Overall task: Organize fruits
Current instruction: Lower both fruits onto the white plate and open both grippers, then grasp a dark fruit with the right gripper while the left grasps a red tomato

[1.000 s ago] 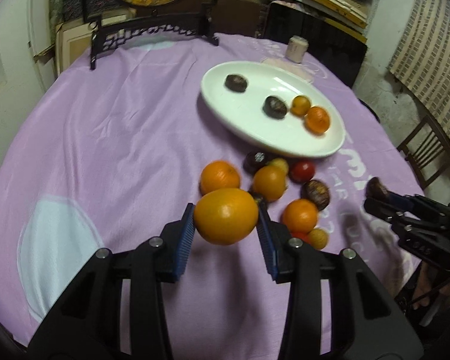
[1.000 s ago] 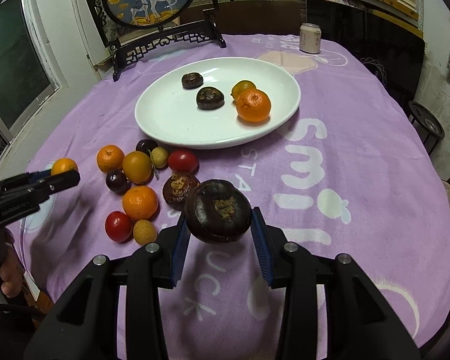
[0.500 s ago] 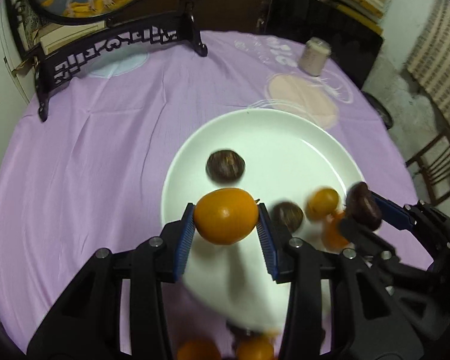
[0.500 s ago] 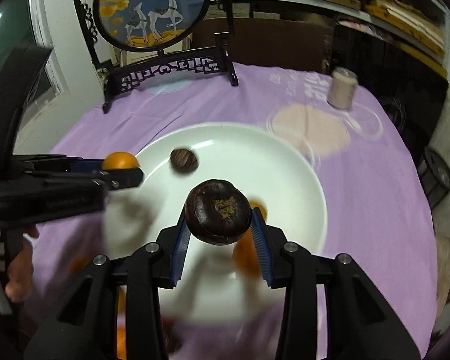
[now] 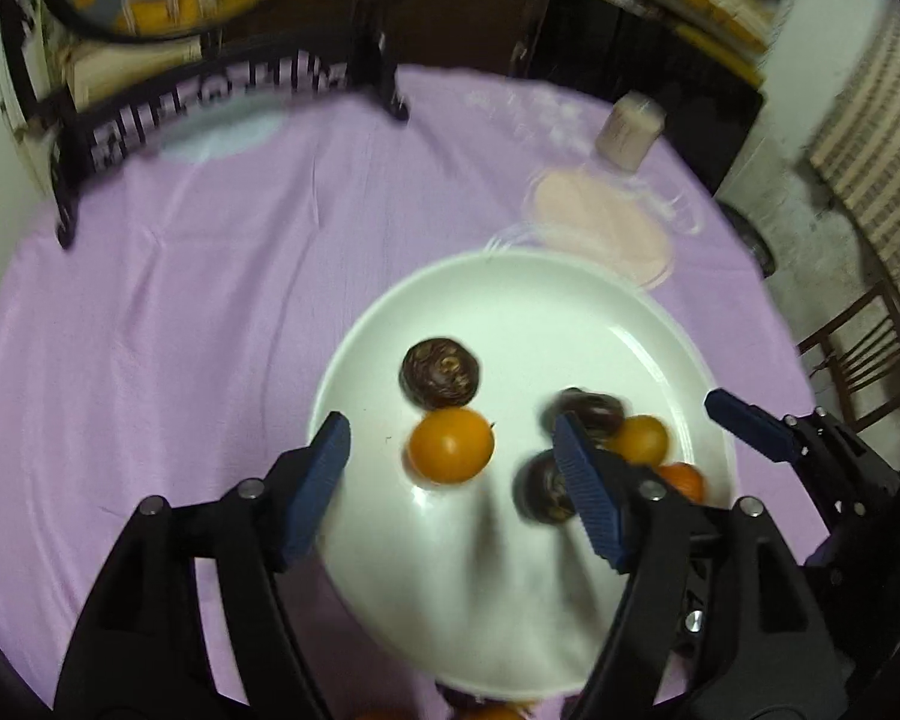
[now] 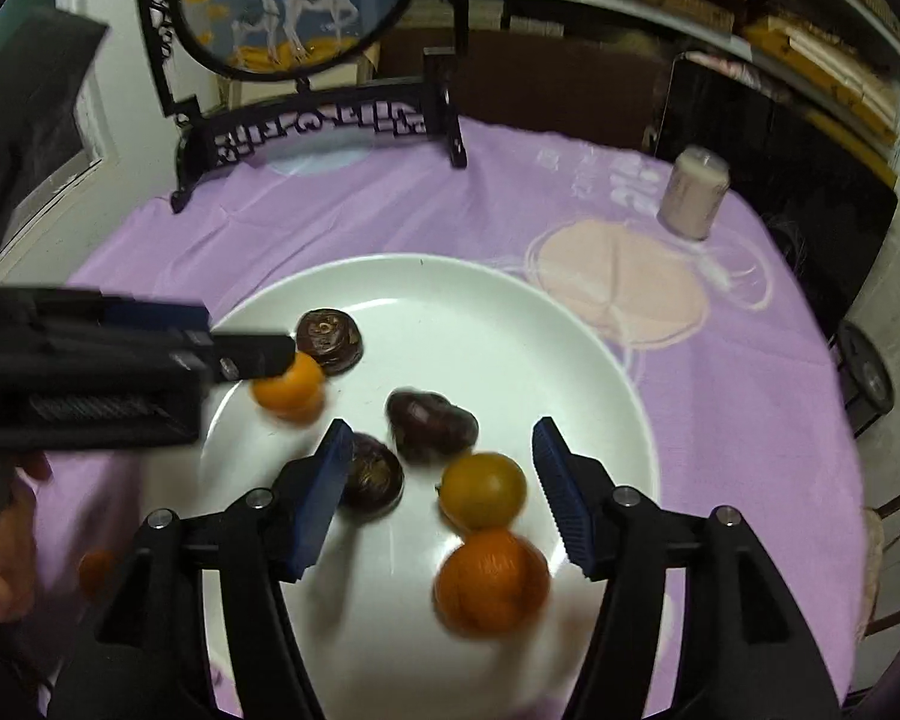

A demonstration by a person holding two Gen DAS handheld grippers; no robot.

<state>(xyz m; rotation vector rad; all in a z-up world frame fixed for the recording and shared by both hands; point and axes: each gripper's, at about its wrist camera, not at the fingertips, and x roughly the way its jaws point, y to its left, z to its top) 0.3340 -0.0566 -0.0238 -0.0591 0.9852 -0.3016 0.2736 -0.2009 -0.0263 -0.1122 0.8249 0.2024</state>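
Hovering over glossy white oval plate [image 5: 510,300]: left gripper [image 5: 450,462], ribbed blue pads just opening, smooth round orange [image 5: 450,446] loose between, untouched. Right gripper [image 6: 441,489] likewise just opening, empty; wrinkled dark fruit [image 6: 372,476] at its 9 o'clock pad. Lilac cloth [image 5: 180,300] beneath.

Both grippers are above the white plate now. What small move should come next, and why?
Probably lift both away and return for more fruit. The left gripper and right gripper have just been opening; neither pad touches fruit. The orange fruit and the dark fruit lie loose on the white plate.
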